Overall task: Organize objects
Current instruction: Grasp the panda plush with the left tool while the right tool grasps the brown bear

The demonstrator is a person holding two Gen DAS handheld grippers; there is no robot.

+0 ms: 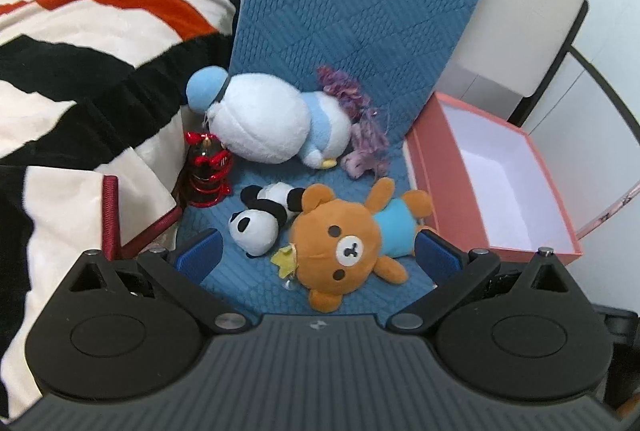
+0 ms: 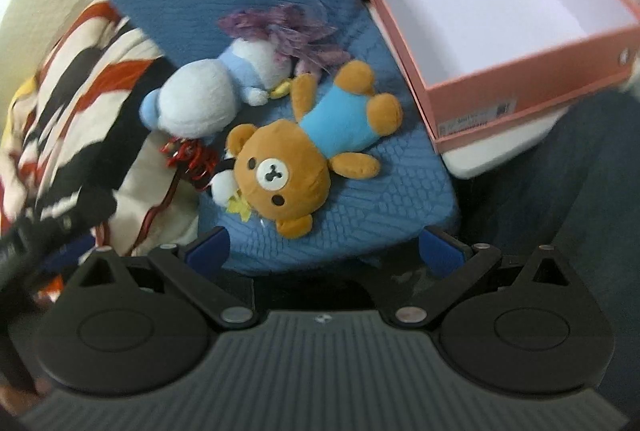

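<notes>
A brown bear plush (image 1: 352, 231) in a blue shirt lies on a blue textured cushion (image 1: 360, 11). A small panda plush (image 1: 260, 219), a white and blue duck plush (image 1: 264, 119), a purple frilly thing (image 1: 360, 127) and a red and black figure (image 1: 208, 171) lie around it. My left gripper (image 1: 318, 251) is open, its blue pads either side of the bear's head. My right gripper (image 2: 324, 251) is open and empty at the cushion's near edge, below the bear (image 2: 296, 159). The duck (image 2: 200, 99) lies left of the bear.
An open pink box (image 1: 440, 183) with a white inside stands right of the cushion; it also shows in the right wrist view (image 2: 532, 79). A striped red, black and cream blanket (image 1: 80, 51) lies on the left. A beige cabinet (image 1: 528, 11) stands behind.
</notes>
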